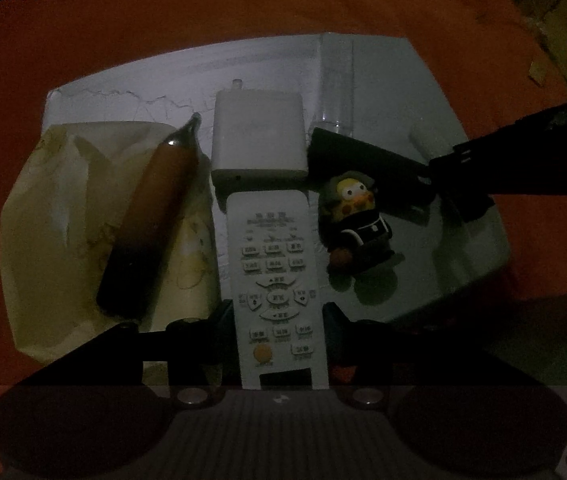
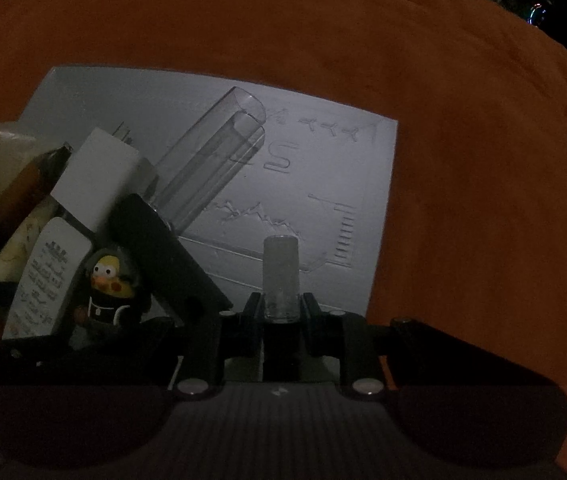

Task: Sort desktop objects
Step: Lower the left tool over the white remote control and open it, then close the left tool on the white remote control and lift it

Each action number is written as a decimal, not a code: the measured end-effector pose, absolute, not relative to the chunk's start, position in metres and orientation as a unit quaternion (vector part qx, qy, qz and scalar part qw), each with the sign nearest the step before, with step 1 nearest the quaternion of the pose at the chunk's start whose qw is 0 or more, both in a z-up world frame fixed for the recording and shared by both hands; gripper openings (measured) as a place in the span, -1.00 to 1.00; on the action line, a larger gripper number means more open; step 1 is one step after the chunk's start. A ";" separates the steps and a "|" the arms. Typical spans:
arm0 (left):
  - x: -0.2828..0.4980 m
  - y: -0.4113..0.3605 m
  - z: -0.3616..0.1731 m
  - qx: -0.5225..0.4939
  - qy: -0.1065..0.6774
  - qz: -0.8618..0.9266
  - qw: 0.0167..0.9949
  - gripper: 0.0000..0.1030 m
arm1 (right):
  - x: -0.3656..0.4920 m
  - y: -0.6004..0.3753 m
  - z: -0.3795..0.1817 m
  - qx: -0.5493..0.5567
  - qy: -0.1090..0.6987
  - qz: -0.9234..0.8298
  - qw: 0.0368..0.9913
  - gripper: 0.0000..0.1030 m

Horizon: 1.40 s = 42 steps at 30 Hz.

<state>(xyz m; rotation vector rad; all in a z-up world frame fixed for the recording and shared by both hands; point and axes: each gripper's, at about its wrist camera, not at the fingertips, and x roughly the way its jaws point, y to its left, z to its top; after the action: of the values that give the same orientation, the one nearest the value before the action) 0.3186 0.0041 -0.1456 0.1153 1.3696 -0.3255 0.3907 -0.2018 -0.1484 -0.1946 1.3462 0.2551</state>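
Observation:
My left gripper [image 1: 279, 320] is shut on a white remote control [image 1: 277, 280] that lies lengthwise on a white mat [image 1: 423, 92]. My right gripper [image 2: 281, 304] is shut on a small clear cylinder [image 2: 281, 276] above the mat [image 2: 323, 168]; it also shows in the left wrist view [image 1: 423, 138], with the right gripper's dark body [image 1: 523, 152] coming in from the right. On the mat lie a white charger block [image 1: 257, 136], a duck figurine [image 1: 357, 220], a black bar [image 1: 367, 160], a clear tube [image 2: 211, 164], and a sausage [image 1: 149, 224] on a yellowish tissue pack [image 1: 55, 216].
An orange cloth [image 2: 483, 160] covers the table around the mat. The scene is dim. Cardboard [image 1: 555, 0] shows at the far right edge beyond the cloth. The right half of the mat bears only embossed markings [image 2: 283, 156].

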 end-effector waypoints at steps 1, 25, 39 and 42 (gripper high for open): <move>0.319 0.004 -0.145 0.054 0.629 -0.151 0.761 -0.19 | 0.391 -0.202 -0.148 -0.090 0.621 0.117 0.770 -0.57; 0.326 -0.002 -0.138 0.067 0.608 -0.128 0.781 -0.21 | 0.380 -0.197 -0.146 -0.098 0.613 0.105 0.777 -0.57; 0.326 0.000 -0.141 0.074 0.616 -0.125 0.774 -0.22 | 0.369 -0.195 -0.147 -0.102 0.617 0.109 0.773 -0.57; 0.327 -0.001 -0.140 0.075 0.615 -0.124 0.775 -0.21 | 0.372 -0.198 -0.147 -0.104 0.617 0.106 0.773 -0.57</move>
<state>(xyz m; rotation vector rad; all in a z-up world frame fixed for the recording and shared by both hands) 0.3269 -0.0014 -0.1405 0.1631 1.3314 -0.2690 0.3720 -0.1984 -0.1475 -0.2246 1.3366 0.2295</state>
